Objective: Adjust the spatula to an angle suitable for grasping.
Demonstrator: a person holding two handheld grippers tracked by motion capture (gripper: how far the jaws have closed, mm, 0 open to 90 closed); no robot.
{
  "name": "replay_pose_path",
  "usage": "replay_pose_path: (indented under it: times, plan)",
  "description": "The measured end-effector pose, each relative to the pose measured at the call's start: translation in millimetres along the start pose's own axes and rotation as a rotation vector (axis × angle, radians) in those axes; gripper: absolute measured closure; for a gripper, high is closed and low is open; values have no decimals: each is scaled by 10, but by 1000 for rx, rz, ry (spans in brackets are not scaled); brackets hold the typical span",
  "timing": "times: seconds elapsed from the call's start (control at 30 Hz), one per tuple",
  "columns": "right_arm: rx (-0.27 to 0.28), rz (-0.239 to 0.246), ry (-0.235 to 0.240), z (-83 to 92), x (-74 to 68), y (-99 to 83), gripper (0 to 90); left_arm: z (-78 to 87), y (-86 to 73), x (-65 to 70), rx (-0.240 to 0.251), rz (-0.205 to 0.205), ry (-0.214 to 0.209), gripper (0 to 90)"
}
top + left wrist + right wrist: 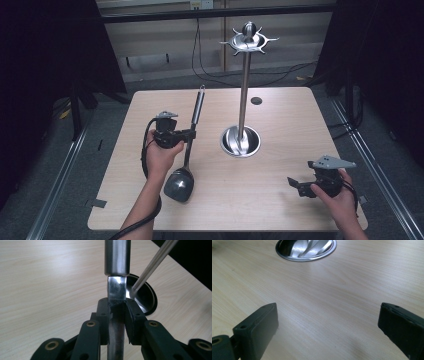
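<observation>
High view, writing: I read none on any item.
Left gripper [191, 133]: I have its black jaws pinching the ladle [186, 160] by its flat steel shaft, round polished handle beyond.
Ladle position: left of stand, dark bowl near the table's front edge.
Stand [243, 85]: slim chrome pole, dished base, hooked crown.
Table [280, 195]: pale woodgrain.
Right gripper [295, 185]: jaws spread, nothing between.

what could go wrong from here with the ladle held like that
The left gripper pinches the ladle on its thin, smooth neck, with the heavy bowl hanging below the grip, so it could swing or slip through the pads. The stand is tall on a small base; a knock from the long handle might tip it. The right gripper sits open and apart, too far off to steady either.
</observation>
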State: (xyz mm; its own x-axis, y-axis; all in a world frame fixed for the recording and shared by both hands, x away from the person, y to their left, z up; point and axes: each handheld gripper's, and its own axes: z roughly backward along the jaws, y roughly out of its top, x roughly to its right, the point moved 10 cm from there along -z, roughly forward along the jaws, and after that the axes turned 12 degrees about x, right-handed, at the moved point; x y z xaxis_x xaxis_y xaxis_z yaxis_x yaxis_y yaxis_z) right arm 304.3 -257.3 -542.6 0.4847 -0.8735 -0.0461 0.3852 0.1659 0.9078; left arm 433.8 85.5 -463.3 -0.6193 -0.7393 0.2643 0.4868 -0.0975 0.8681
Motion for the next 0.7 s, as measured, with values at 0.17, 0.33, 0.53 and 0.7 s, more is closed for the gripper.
replay_pose_path:
  times: [0.17, 0.33, 0.53, 0.7]
  plan:
    - [3, -2, -1, 1, -3, 7, 26, 33, 63, 42, 42, -7, -27, 755]
    - [4, -4, -5, -3, 6, -2, 26, 75, 161, 86, 88, -13, -37, 755]
    - [7, -2, -5, -6, 4, 3, 26, 146, 280, 149, 151, -17, -61, 756]
    - [3, -2, -1, -9, -7, -3, 26, 201, 360, 201, 184, -54, -55, 758]
